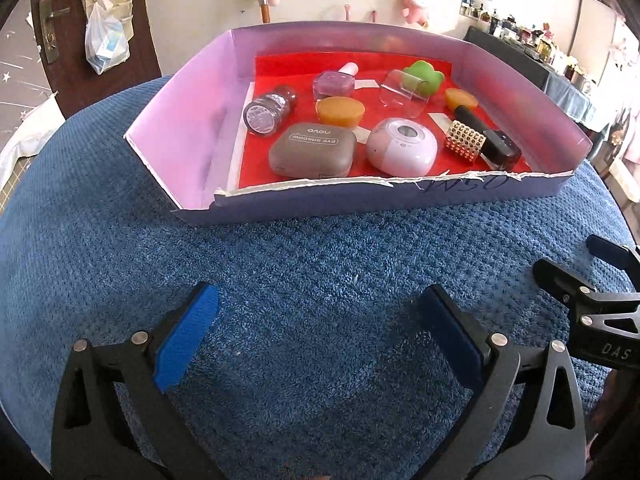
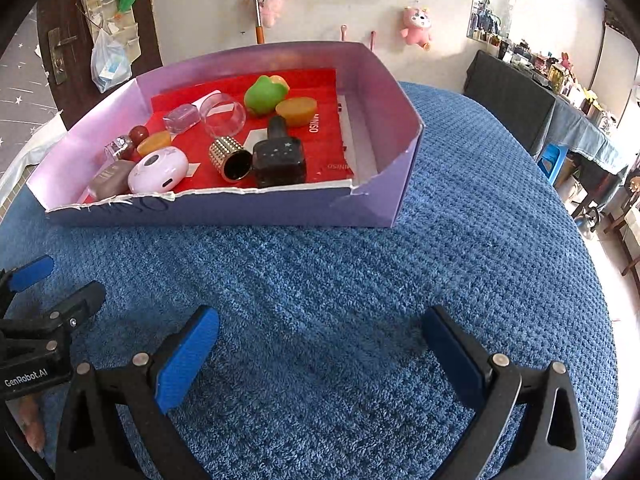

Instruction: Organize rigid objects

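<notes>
A purple cardboard box with a red lining sits on a blue towel. Inside lie a grey eye-shadow case, a pale pink round device, two orange discs, a green frog-shaped toy, a clear cup, a gold studded cap, a black bottle and a glitter jar. My left gripper is open and empty over the towel, in front of the box. My right gripper is open and empty beside it.
The blue towel covers a round surface. The right gripper's side shows at the right edge of the left wrist view. A brown door and a wall with plush toys stand behind. A cluttered shelf is at the right.
</notes>
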Action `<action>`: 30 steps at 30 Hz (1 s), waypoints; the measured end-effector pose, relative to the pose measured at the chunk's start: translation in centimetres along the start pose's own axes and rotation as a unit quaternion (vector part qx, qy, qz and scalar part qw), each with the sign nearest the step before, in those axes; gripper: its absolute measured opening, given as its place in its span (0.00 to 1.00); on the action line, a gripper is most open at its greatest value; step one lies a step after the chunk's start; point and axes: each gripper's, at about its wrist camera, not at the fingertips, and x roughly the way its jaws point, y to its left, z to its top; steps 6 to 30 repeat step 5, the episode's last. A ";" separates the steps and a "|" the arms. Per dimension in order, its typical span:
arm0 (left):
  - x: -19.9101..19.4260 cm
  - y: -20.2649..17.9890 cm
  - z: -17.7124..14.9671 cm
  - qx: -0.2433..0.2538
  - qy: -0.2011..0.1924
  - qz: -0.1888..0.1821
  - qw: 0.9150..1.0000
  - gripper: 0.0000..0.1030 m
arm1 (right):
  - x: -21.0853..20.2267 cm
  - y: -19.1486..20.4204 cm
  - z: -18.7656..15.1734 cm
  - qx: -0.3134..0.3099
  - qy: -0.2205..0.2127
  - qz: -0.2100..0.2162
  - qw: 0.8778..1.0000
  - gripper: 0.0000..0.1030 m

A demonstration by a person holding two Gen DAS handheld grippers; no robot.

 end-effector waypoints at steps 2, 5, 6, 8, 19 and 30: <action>0.0 0.0 0.0 0.000 0.000 0.000 1.000 1.00 | 0.1 0.0 0.0 0.000 0.000 0.000 1.000 1.00; 0.0 0.0 0.0 0.000 0.000 0.000 1.000 1.00 | 0.1 0.0 0.0 0.000 0.000 0.000 1.000 1.00; 0.0 0.0 0.0 0.000 0.000 0.000 1.000 1.00 | 0.1 0.0 0.0 0.000 0.000 0.000 1.000 1.00; 0.0 0.0 0.0 0.000 0.000 0.000 1.000 1.00 | 0.1 0.0 0.0 0.000 0.000 0.000 1.000 1.00; 0.0 0.0 0.0 0.000 0.000 0.000 1.000 1.00 | 0.1 0.0 0.0 0.000 0.000 0.000 1.000 1.00; 0.0 0.0 0.0 0.000 0.000 0.000 1.000 1.00 | 0.1 0.0 0.0 0.000 0.000 0.000 1.000 1.00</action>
